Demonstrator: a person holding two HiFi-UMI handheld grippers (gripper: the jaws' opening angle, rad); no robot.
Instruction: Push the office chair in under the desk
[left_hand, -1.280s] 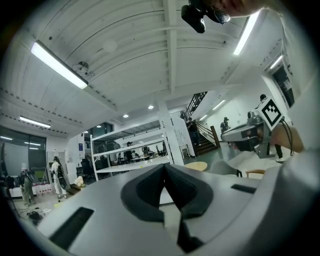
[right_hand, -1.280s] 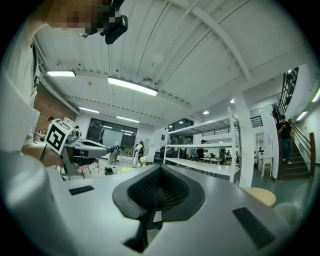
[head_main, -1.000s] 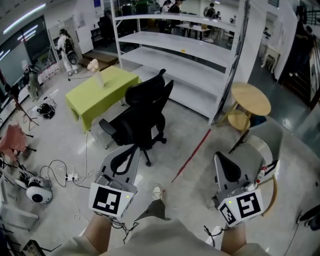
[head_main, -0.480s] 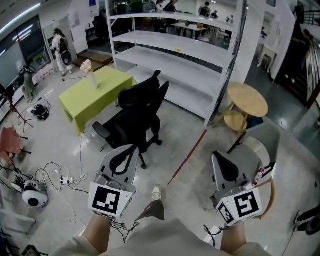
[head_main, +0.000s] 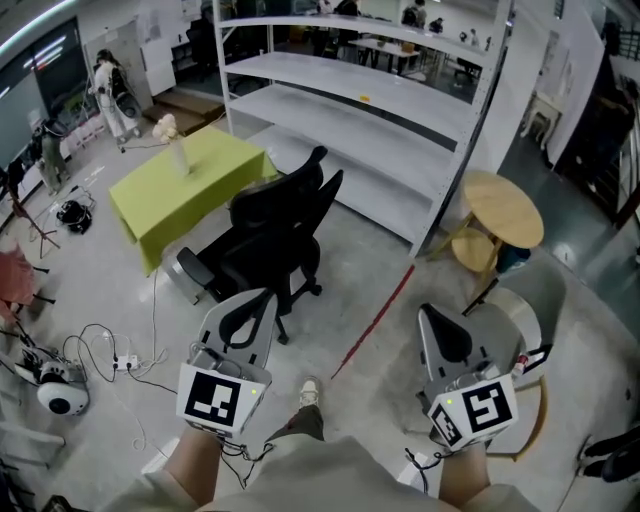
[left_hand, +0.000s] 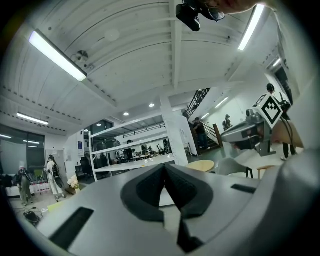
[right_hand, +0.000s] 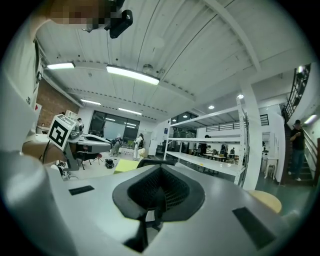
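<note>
As both grippers move forward, the chair comes nearer but is not yet touched.
Left gripper (head_main: 252, 308) and right gripper (head_main: 440, 335), both clenched on nothing, point level. The office chair (head_main: 275, 235) stands at twelve o'clock from the left one, apart from the green-clothed desk (head_main: 205, 178) at eleven o'clock, so the push has not begun.
</note>
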